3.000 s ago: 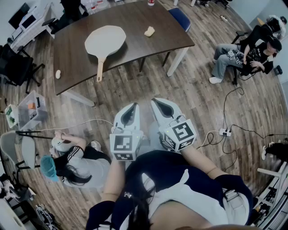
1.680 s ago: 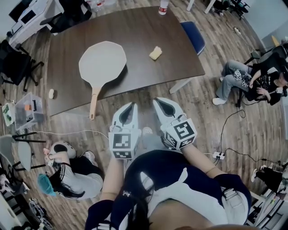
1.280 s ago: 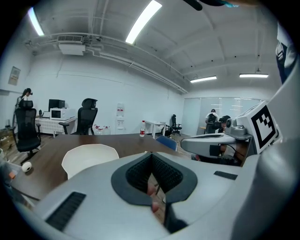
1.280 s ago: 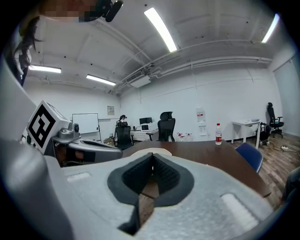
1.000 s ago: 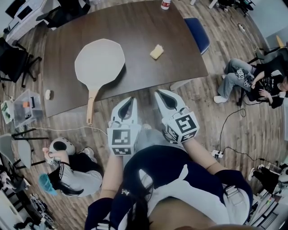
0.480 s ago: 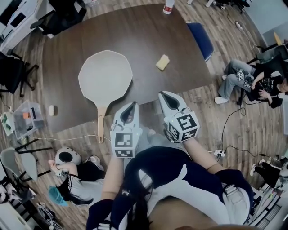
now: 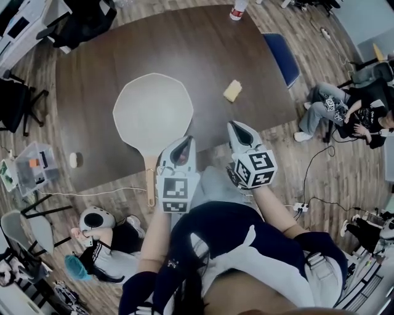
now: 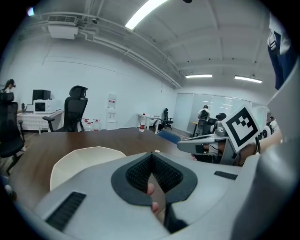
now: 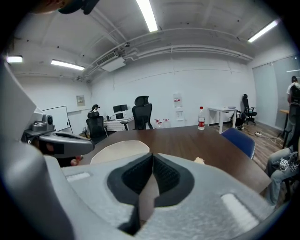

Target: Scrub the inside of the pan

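A cream pan (image 7: 152, 111) with a wooden handle (image 7: 149, 178) lies on the dark brown table (image 7: 98, 67); its handle points to the near edge. A yellow sponge (image 7: 233, 90) rests on the table to the pan's right. My left gripper (image 7: 184, 143) is shut and empty, its tip at the pan's near right rim. My right gripper (image 7: 237, 126) is also shut and empty, hanging over the table's near edge short of the sponge. In the left gripper view the pan (image 8: 86, 161) sits low ahead of the left gripper (image 8: 151, 157). The right gripper view shows the pan (image 9: 119, 150) and the sponge (image 9: 199, 161) beyond the right gripper (image 9: 152, 157).
A bottle (image 7: 239, 11) stands at the table's far edge. A blue chair (image 7: 282, 55) is at the table's right end, and a seated person (image 7: 345, 104) is beyond it. Another person (image 7: 104, 246) sits on the floor at lower left, near a plastic box (image 7: 31, 169).
The table, pan and sponge have come much closer in the head view. Both grippers, still shut, have gone from over the floor to the table's near edge.
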Action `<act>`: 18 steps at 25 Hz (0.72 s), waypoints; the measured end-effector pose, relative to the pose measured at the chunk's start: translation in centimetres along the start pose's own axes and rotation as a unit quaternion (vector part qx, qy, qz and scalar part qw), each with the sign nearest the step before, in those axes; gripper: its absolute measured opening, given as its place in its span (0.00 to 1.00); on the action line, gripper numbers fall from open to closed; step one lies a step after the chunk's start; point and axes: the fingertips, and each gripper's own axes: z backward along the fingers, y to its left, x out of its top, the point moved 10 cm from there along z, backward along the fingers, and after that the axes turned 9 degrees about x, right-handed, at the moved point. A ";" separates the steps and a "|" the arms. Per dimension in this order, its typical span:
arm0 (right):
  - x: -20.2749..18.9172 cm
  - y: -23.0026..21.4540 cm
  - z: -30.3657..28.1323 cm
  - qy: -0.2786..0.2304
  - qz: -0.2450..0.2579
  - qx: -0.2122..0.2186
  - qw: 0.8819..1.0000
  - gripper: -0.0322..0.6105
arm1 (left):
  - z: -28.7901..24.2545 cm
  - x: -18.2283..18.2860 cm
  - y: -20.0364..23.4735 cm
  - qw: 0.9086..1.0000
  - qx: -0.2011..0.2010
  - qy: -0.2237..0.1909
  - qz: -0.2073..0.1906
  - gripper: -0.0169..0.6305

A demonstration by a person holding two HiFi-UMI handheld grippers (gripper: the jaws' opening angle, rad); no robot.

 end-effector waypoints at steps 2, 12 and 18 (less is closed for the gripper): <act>0.1 -0.2 -0.8 -0.003 -0.009 -0.008 1.000 0.05 | -0.3 0.0 0.7 1.000 -0.004 0.002 0.004 0.03; 0.7 -5.0 -4.0 0.011 -0.039 -0.041 0.998 0.13 | -3.8 0.6 1.6 1.000 0.000 0.019 0.018 0.03; -0.6 -8.9 -7.8 0.048 -0.095 -0.050 0.993 0.13 | -6.1 1.5 3.3 0.999 0.019 0.026 0.031 0.03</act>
